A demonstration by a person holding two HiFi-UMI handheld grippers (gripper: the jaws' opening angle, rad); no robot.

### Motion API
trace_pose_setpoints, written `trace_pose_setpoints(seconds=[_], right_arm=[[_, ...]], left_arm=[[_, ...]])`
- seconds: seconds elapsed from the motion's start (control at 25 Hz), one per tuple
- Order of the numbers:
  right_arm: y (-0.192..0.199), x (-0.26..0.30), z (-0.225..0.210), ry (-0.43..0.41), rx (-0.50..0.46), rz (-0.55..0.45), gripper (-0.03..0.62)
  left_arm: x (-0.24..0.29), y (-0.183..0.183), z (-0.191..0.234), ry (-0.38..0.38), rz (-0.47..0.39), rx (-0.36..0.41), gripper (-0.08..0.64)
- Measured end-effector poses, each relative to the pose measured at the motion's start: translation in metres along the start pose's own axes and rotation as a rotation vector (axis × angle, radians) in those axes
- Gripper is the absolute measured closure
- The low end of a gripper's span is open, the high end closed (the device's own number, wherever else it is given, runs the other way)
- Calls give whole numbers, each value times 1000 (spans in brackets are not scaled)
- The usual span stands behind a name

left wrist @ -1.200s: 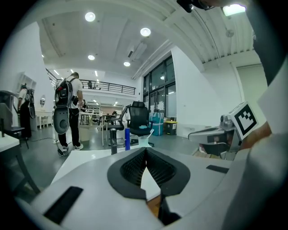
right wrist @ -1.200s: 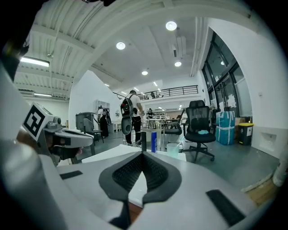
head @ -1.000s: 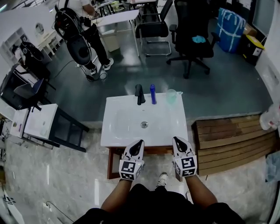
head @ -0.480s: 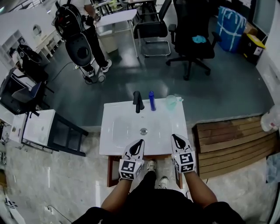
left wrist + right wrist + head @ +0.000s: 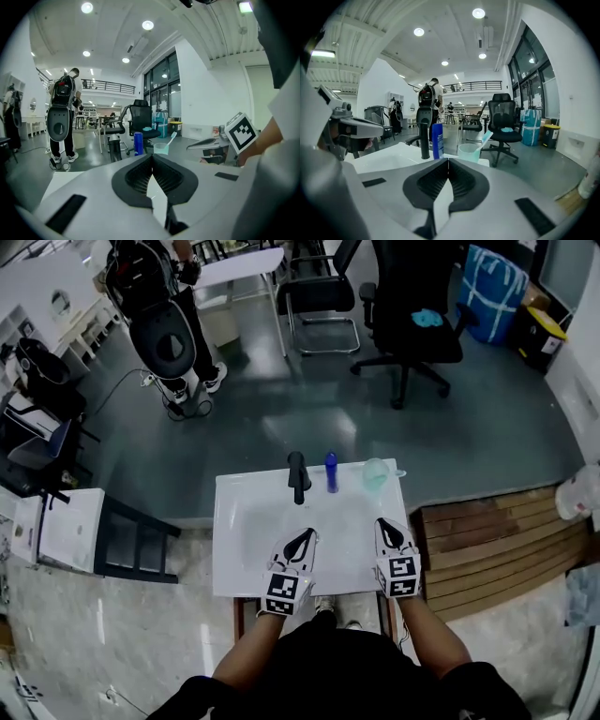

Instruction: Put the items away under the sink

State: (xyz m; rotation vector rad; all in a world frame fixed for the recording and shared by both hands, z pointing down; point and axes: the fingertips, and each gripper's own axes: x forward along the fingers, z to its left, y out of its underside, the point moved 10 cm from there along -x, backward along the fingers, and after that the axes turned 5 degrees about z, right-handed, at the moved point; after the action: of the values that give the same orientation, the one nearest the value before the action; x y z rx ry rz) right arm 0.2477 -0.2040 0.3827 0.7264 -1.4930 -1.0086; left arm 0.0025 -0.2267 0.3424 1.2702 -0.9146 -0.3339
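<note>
A white sink (image 5: pixel 236 554) stands right in front of me. Along its back edge are a black faucet (image 5: pixel 298 474), a blue bottle (image 5: pixel 331 471) and a pale green cup (image 5: pixel 376 474) with a toothbrush in it. My left gripper (image 5: pixel 304 540) hangs over the front of the basin, shut and empty. My right gripper (image 5: pixel 386 527) is over the sink's right front, also shut on nothing. The left gripper view looks past the left gripper (image 5: pixel 152 157) at the bottle (image 5: pixel 138 143) and cup (image 5: pixel 161 147). Beyond the right gripper (image 5: pixel 448 161) stand the faucet (image 5: pixel 424 136), bottle (image 5: pixel 437 140) and cup (image 5: pixel 468 151).
Wooden boards (image 5: pixel 497 540) lie on the floor right of the sink. A low black-framed stand (image 5: pixel 131 538) is at its left. A person with a backpack rig (image 5: pixel 164 324) stands far left; a black office chair (image 5: pixel 412 315) is behind the sink.
I have stepped closer to the sink. Both grippers moved forward from its front edge to over the basin, still shut.
</note>
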Motion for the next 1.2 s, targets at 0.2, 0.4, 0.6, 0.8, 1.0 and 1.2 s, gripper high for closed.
trace_pose_setpoints(seconds=[0.2, 0.4, 0.6, 0.8, 1.0, 1.2], right_arm=[[5, 33, -13, 66, 12, 33, 521], [10, 63, -24, 87, 40, 62, 352], [11, 102, -33, 95, 39, 87, 251], [11, 136, -44, 112, 67, 123, 213], [7, 161, -51, 153, 115, 137, 204], [0, 164, -54, 170, 66, 112, 212]], left_arm=[[22, -3, 16, 37, 8, 7, 540], [30, 1, 32, 69, 30, 5, 540], [39, 5, 40, 90, 44, 23, 541], [45, 6, 42, 110, 44, 33, 541], [46, 12, 45, 121, 57, 18, 541], [46, 15, 43, 147, 64, 41, 541]])
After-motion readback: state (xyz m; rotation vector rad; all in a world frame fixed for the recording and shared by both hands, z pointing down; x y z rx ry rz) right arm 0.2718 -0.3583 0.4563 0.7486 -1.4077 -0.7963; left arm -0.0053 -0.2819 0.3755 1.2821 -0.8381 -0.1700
